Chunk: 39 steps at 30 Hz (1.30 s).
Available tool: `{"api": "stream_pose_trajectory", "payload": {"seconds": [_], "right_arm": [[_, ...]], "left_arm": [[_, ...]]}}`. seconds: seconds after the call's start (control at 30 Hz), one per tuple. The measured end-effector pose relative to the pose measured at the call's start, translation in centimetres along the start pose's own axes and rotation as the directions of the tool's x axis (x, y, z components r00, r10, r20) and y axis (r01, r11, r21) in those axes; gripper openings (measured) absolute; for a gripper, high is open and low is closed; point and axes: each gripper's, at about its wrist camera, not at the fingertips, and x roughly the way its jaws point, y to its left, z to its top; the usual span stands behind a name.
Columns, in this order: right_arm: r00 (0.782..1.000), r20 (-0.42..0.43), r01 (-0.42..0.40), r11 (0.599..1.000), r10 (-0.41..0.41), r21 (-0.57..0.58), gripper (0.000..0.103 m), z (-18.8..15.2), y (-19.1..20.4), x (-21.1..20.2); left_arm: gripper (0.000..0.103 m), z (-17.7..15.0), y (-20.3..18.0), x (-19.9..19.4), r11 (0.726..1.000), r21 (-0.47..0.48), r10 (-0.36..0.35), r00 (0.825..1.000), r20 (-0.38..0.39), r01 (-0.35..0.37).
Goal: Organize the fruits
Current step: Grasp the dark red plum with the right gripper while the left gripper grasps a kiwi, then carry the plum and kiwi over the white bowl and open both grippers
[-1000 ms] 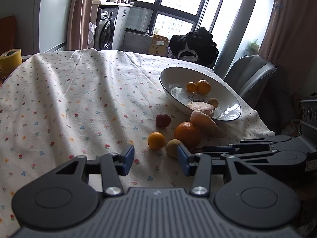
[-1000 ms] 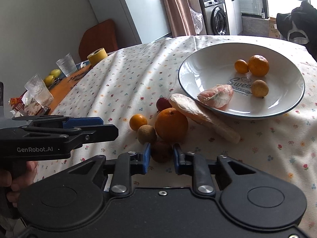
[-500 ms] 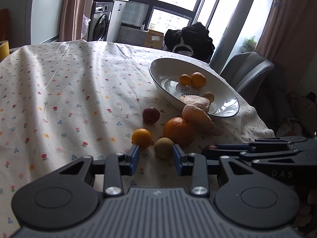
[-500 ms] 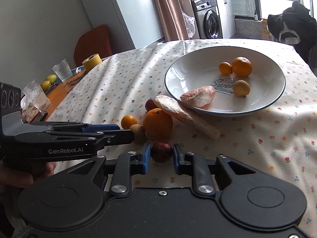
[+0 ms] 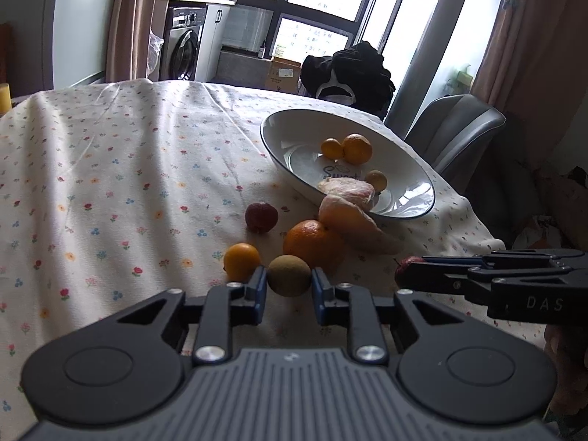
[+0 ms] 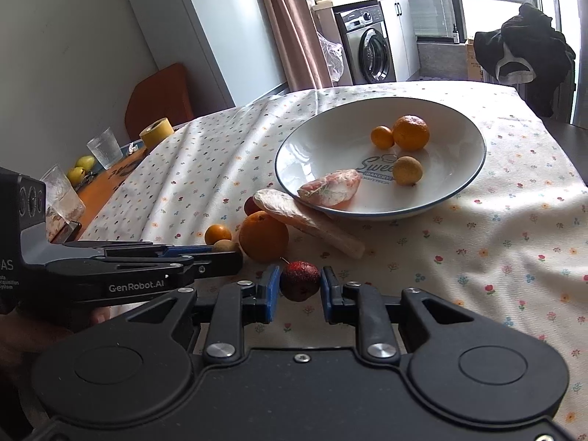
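My left gripper (image 5: 288, 286) is shut on a small brownish-green round fruit (image 5: 289, 275) on the flowered tablecloth. My right gripper (image 6: 297, 286) is shut on a dark red fruit (image 6: 299, 280) and holds it just above the cloth. Loose on the cloth lie a big orange (image 5: 313, 244), a small orange (image 5: 241, 260), another dark red fruit (image 5: 261, 217) and a pale peeled wedge (image 5: 352, 222). The white plate (image 6: 466, 169) holds two oranges (image 6: 410, 133), a yellowish fruit (image 6: 407, 171) and a pink wedge (image 6: 330, 191).
Glasses (image 6: 106, 147), a yellow tape roll (image 6: 157, 132) and yellow pears (image 6: 79, 169) stand on the bare table end at the left. A grey chair (image 5: 455, 128) is behind the plate. The table edge falls off to the right.
My left gripper has moved forward and shut on the brownish-green fruit. My right gripper, shut on the dark red fruit, has drawn it back from the big orange.
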Motion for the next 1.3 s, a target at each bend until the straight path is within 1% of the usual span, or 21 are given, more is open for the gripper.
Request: {"api": "stream_pose_trajectory", "payload": {"seconds": [0.3,0.63,0.97,1.3], "right_arm": [[0.999,0.039,0.017,1.000,-0.018,0.022,0.022,0.9,-1.5,-0.7],[0.995,0.091,0.042,0.998,-0.045,0.038,0.022,2.5,-2.7,-1.5],[0.991,0.119,0.056,0.997,-0.062,0.051,0.022,3.8,-3.6,-1.1],[0.992,0.116,0.051,0.997,-0.057,0.056,0.022,4.7,-3.9,0.4]], "left_arm": [[0.024,1.4,-0.9,-1.3,1.000,0.011,-0.001,0.999,0.037,0.000],[0.024,3.5,-2.3,-1.7,0.999,0.053,-0.010,0.997,0.081,0.005],[0.024,5.5,-3.0,-0.7,0.997,0.083,-0.016,0.996,0.092,0.009],[0.024,6.9,-2.8,1.3,0.996,0.092,-0.025,0.996,0.081,0.017]]}}
